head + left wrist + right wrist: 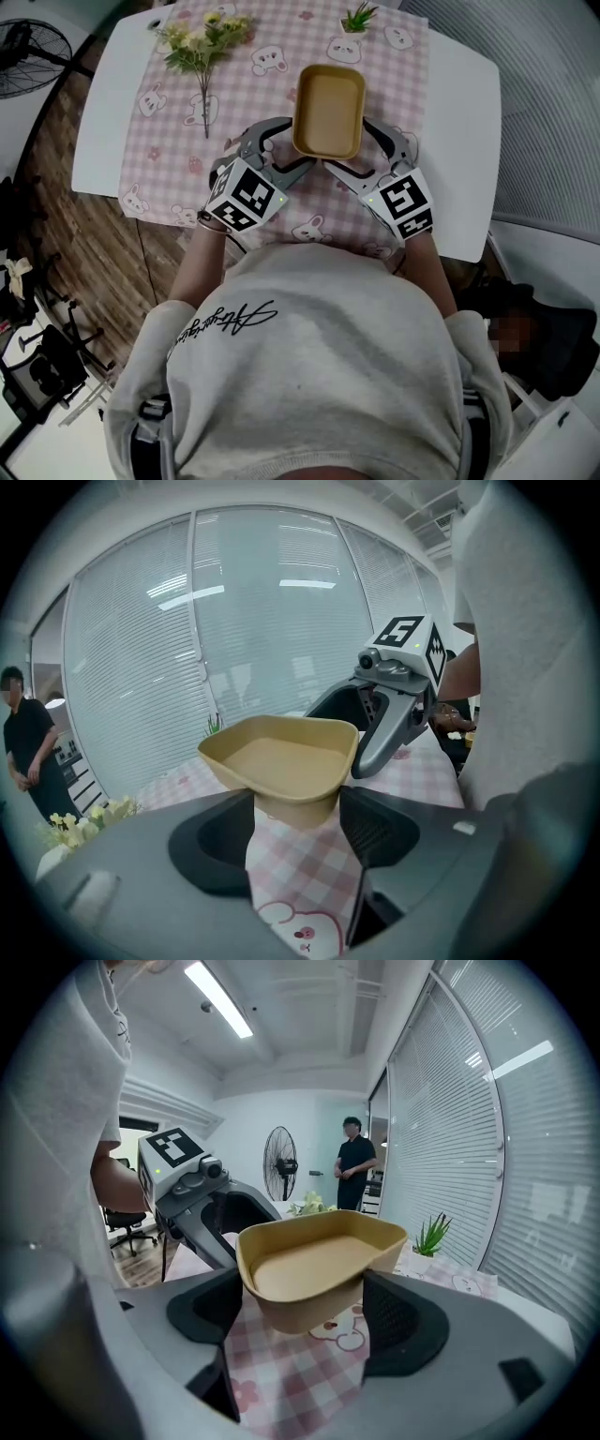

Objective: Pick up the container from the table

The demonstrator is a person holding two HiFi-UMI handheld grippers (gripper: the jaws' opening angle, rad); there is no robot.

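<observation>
Far side: flowers (202, 42), potted plant (359, 17); well apart from container (328, 111).

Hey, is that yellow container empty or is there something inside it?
Empty. The container is upright and its bare tan floor shows in all three views, nothing inside.

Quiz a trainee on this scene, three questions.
1. True or false: the container holds food.
2. Left gripper, right gripper: which grip the container? A) left only B) right only C) both
3. In the head view, what lies on the cloth left of the container?
Key: 1 false, it is empty. 2 C. 3 the flowers.
</observation>
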